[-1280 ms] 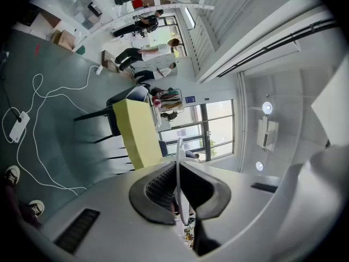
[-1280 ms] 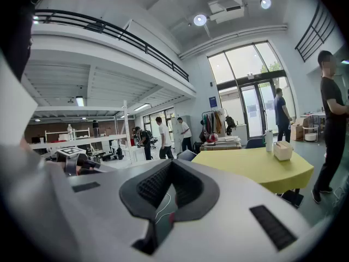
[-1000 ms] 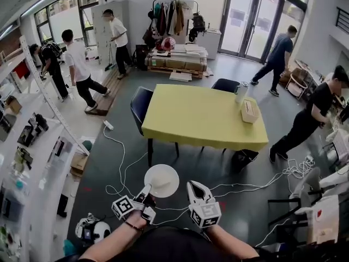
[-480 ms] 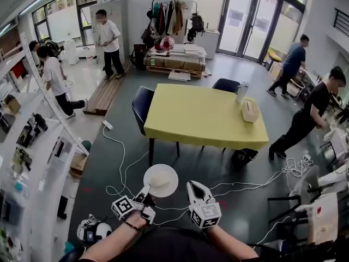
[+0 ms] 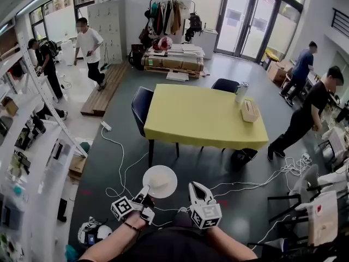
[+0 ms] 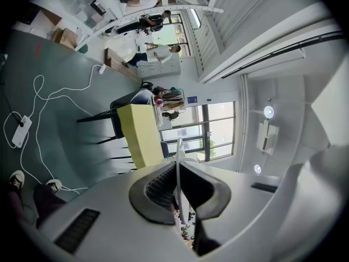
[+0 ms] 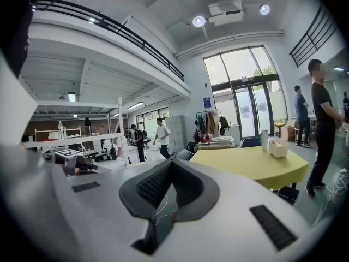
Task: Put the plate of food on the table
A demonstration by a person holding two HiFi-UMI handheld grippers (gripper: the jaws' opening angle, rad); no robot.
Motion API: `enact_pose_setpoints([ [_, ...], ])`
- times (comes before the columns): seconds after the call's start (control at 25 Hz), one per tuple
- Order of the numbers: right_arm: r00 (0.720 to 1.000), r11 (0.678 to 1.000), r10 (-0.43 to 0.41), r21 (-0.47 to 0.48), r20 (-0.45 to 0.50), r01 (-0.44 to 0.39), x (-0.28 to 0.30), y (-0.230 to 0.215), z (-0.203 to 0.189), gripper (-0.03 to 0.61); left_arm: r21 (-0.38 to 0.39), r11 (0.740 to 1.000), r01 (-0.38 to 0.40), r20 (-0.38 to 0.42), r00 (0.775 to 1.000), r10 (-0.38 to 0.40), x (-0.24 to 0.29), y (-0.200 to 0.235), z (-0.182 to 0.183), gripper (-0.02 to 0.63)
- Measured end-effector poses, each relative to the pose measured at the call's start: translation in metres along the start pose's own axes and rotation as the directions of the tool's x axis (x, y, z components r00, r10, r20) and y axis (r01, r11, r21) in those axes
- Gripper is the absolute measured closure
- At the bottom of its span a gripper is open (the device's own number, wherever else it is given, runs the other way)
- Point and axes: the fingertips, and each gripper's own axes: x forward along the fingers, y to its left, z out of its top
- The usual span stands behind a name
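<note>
A round white plate (image 5: 160, 181) hangs level above the grey floor, short of the yellow table (image 5: 202, 116). My left gripper (image 5: 144, 193) is shut on the plate's near rim. In the left gripper view the plate (image 6: 178, 162) shows edge-on as a thin white line between the ribbed pads. What lies on the plate is too pale to make out. My right gripper (image 5: 197, 189) hovers just right of the plate, shut, with nothing in it. In the right gripper view the table (image 7: 245, 160) lies ahead to the right.
On the table's right side stand a tissue box (image 5: 250, 111) and a tall flask (image 5: 241, 92). Dark chairs (image 5: 140, 105) (image 5: 225, 84) stand at its left and far sides. White cables (image 5: 121, 171) trail over the floor. A person (image 5: 305, 119) bends over at the right. White shelving (image 5: 32, 162) lines the left.
The plate and both grippers have barely shifted. People in the background have walked on: those at the left went farther back, the one at the right went toward the corner.
</note>
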Motion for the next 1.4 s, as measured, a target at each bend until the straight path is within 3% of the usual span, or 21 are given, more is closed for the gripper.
enact_pose_setpoints([
  [0.48, 1.000, 1.000, 0.012, 0.005, -0.003, -0.012, 0.053, -0.036, 0.006, 0.566, -0.010, 1.000, 0.010, 0.015, 1.000, -0.009, 0.054, 0.006, 0.023, 0.594],
  [0.64, 1.000, 1.000, 0.025, -0.001, -0.002, -0.025, 0.081, -0.057, 0.015, 0.566, -0.007, 1.000, 0.003, 0.026, 1.000, -0.003, 0.084, 0.008, 0.034, 0.594],
  [0.76, 0.999, 0.999, 0.036, -0.002, -0.009, -0.036, 0.104, -0.073, 0.023, 0.566, -0.030, 0.998, 0.052, 0.038, 0.998, -0.051, 0.111, 0.000, 0.043, 0.594],
  [1.2, 0.995, 0.996, 0.093, 0.001, -0.029, -0.093, 0.184, -0.130, 0.045, 0.566, -0.024, 1.000, 0.014, 0.085, 0.996, -0.012, 0.194, -0.003, 0.080, 0.594],
  [1.4, 0.992, 0.992, 0.127, -0.007, -0.027, -0.127, 0.224, -0.157, 0.056, 0.566, -0.025, 0.999, 0.037, 0.115, 0.993, -0.034, 0.238, -0.005, 0.099, 0.594],
])
